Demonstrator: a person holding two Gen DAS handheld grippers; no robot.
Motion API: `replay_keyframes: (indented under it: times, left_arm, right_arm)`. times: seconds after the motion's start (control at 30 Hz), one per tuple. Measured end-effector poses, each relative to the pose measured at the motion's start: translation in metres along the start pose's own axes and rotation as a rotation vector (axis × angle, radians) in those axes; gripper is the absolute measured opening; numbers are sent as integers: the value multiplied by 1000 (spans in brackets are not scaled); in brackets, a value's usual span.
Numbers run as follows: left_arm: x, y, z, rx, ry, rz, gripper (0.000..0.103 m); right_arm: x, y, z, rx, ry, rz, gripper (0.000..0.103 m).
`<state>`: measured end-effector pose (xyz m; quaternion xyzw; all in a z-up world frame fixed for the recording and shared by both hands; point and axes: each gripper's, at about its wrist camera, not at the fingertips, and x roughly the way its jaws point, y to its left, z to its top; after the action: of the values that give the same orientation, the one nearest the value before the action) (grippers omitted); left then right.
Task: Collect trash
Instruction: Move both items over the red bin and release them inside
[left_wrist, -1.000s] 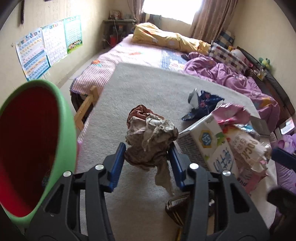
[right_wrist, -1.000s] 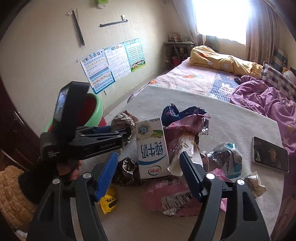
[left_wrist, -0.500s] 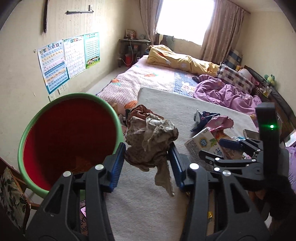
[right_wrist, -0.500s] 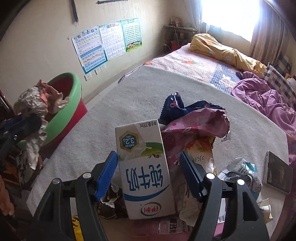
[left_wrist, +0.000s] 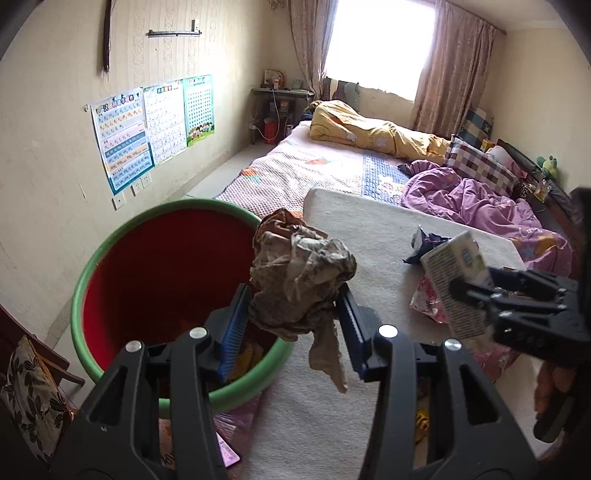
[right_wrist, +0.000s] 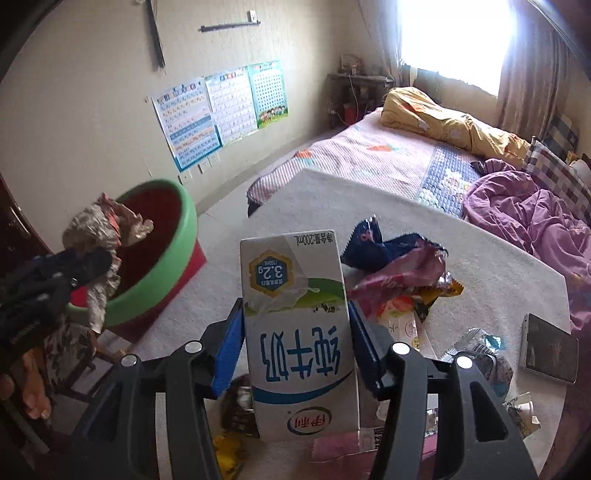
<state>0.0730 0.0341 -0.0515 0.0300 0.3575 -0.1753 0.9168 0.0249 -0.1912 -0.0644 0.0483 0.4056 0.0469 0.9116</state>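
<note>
Left gripper (left_wrist: 293, 317) clenched on crumpled paper wad (left_wrist: 299, 273) — it hangs at the near rim of the green-rimmed bin (left_wrist: 110, 258), bin opening left of the wad, lower left of frame. Right gripper (right_wrist: 295, 339), jaws just closing, pinches milk carton (right_wrist: 295, 321) across its narrow sides, long axis along the fingers. Left hand nearer the bin — likely drops first.

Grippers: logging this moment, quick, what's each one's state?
Left gripper: shut on crumpled brown paper wad.
Right gripper: jaws just closed on white milk carton.
</note>
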Motion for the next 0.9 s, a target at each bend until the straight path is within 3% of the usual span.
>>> replay_keyframes:
  times: [0.3,0.9]
  left_arm:
    - [-3,20,2,18,-15,6,46]
    - [2,68,3,30,2,34,46]
  right_arm:
    - [-29,45,27,-10,-95,74,53]
    - [-6,107,36,-3,-73,163,53]
